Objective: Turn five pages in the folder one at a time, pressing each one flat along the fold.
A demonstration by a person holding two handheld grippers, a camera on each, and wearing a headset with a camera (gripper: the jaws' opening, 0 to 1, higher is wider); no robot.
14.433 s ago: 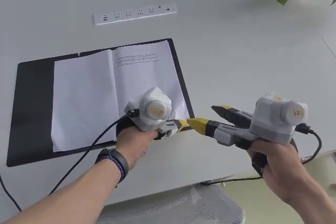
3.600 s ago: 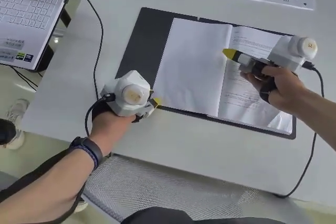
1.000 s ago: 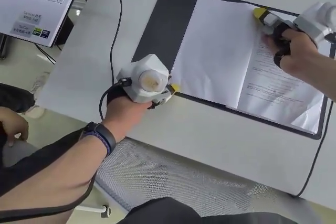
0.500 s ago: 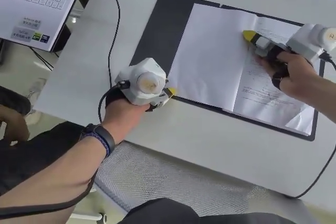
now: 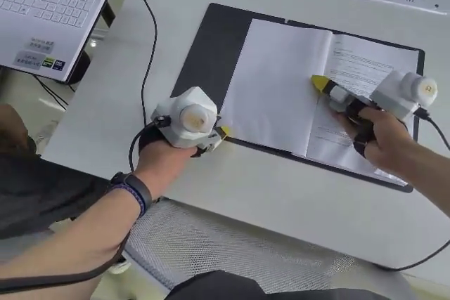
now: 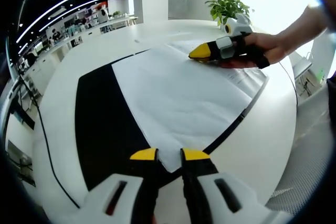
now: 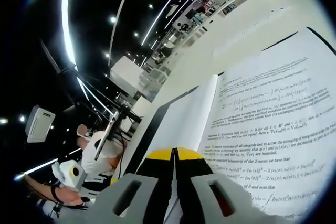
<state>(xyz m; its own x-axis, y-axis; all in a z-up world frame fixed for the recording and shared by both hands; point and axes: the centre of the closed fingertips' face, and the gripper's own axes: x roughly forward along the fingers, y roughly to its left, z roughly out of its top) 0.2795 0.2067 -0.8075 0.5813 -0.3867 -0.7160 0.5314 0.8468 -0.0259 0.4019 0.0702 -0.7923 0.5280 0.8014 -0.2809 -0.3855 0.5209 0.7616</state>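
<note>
On fold of open folder (image 5: 207, 54), flat on white tabletop (image 5: 281, 194): right hand-held gripper (image 5: 318, 82), jaws closed together, tips touching paper between blank page (image 5: 278, 82) and printed page (image 5: 365, 61). Left hand-held gripper (image 5: 221, 132) slightly parted, gripping nothing, by folder's near edge.

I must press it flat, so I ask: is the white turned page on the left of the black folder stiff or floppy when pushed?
Probably floppy: the thin white paper page seems to rise slightly toward the fold, beside the shut yellow-tipped right tool. Likely light, so it may spring back after pressing.
</note>
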